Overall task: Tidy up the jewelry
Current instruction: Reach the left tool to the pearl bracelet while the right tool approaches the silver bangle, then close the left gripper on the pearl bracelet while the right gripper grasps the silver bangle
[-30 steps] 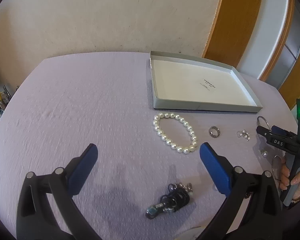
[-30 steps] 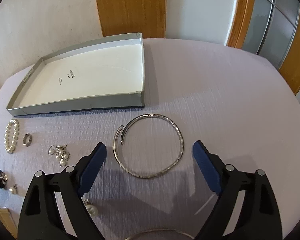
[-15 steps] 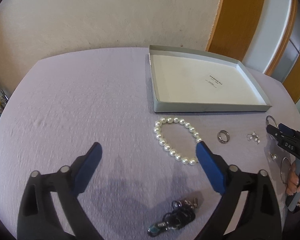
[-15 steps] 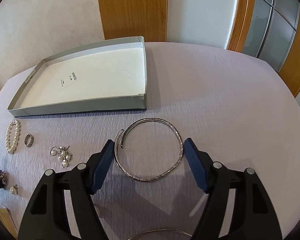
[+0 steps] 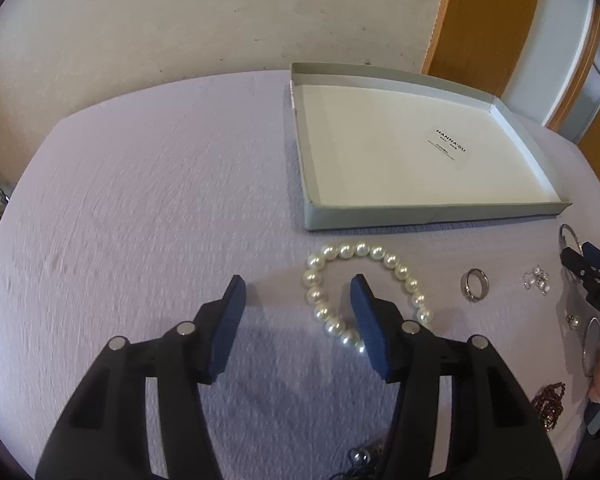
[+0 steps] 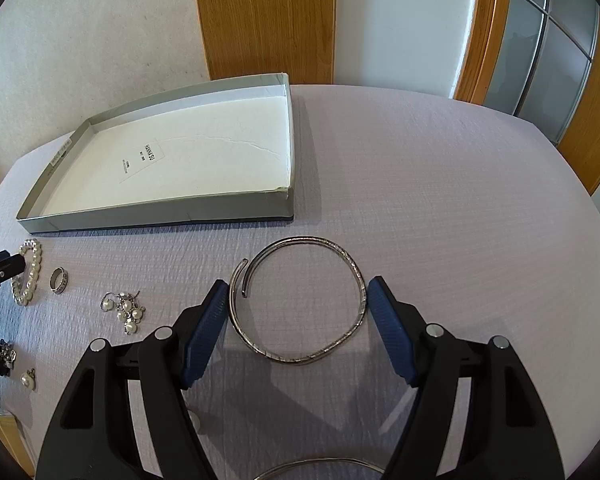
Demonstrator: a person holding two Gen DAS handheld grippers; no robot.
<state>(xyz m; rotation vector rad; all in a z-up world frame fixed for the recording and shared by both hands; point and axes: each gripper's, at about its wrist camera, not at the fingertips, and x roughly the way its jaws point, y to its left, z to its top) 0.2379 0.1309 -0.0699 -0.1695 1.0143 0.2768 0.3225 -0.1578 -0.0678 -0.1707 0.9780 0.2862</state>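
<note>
A pearl bracelet [image 5: 342,272] lies on the lilac tablecloth in front of a shallow grey box [image 5: 380,218]. My left gripper [image 5: 298,288] is open and low over the bracelet's left side, its right finger [image 5: 366,320] inside the loop. An open silver choker [image 6: 300,300] lies in front of the box's right corner [image 6: 284,208]. My right gripper [image 6: 296,290] is open, its fingers close on either side of the choker. The bracelet also shows at the left in the right wrist view [image 6: 30,272].
A silver ring [image 5: 475,283], a pearl earring cluster [image 5: 537,279], a single pearl stud [image 5: 574,320] and a dark beaded piece [image 5: 550,404] lie to the right. A black brooch [image 6: 3,356] lies at the left. Another silver hoop [image 6: 320,466] lies near the front edge.
Both grippers moved forward and down and narrowed. The left now straddles the bracelet's left side. The right now flanks the choker.
</note>
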